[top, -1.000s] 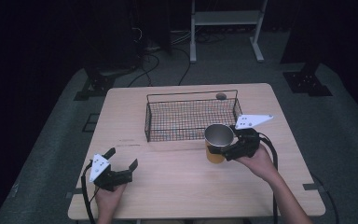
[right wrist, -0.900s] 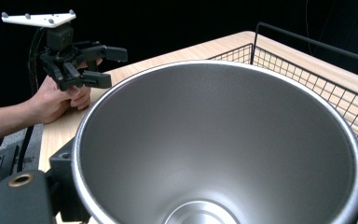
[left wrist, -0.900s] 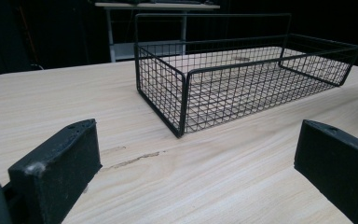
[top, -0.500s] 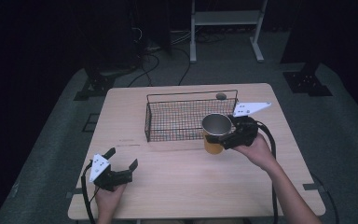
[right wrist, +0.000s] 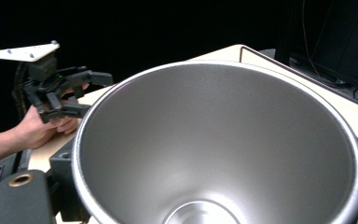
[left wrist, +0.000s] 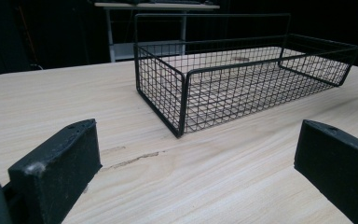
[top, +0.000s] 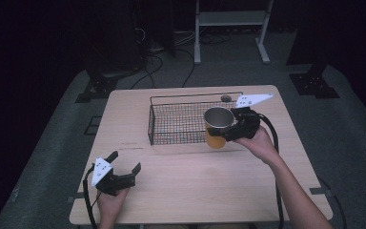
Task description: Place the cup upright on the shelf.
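Dark room, pale wood table (top: 186,186): we hold the steel cup (top: 218,126) over the wire basket's (top: 181,125) right end, right gripper (top: 231,131) clamped on its wall, left gripper (top: 124,171) spread idle; it's rigid, probably light and slick, so grip below the rim.

left gripper (top: 124,174): black, white three-cornered plate, black cable | right gripper (top: 228,129): same | forearms bare

Upright steel-lined yellow cup (top: 217,128) above basket (top: 181,125) corner

Yellow steel-lined cup (top: 216,127), black grid-mesh basket (top: 176,123)
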Demonstrator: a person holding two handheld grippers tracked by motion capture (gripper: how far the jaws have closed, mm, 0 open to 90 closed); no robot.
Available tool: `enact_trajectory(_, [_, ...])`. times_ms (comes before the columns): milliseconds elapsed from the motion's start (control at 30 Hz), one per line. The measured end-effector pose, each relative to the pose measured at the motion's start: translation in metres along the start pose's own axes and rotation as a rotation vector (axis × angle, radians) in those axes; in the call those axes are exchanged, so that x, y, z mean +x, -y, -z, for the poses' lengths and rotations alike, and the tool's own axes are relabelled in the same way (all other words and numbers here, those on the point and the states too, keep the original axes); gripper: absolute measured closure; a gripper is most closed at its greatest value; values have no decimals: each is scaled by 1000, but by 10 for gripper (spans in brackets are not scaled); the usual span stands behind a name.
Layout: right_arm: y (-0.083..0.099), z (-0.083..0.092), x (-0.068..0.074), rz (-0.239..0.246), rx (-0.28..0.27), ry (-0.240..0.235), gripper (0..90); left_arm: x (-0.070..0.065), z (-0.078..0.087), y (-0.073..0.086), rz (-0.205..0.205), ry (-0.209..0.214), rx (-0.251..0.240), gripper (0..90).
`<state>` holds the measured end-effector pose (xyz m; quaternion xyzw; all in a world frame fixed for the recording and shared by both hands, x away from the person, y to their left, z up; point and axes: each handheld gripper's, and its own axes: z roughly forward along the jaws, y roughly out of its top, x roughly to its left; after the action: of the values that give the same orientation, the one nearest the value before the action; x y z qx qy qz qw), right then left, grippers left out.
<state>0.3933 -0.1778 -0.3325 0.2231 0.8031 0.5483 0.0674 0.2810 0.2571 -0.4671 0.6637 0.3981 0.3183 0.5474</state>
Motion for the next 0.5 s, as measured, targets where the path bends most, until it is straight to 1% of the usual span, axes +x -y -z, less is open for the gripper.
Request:
enact_trajectory(267, [-14,-12,-19,-10,5,17,124,0,0,0,2,0,-2,0])
enact_trajectory(500, [-22,-25,-38,-33,-4,19,123,0,0,0,6,1,-3,0])
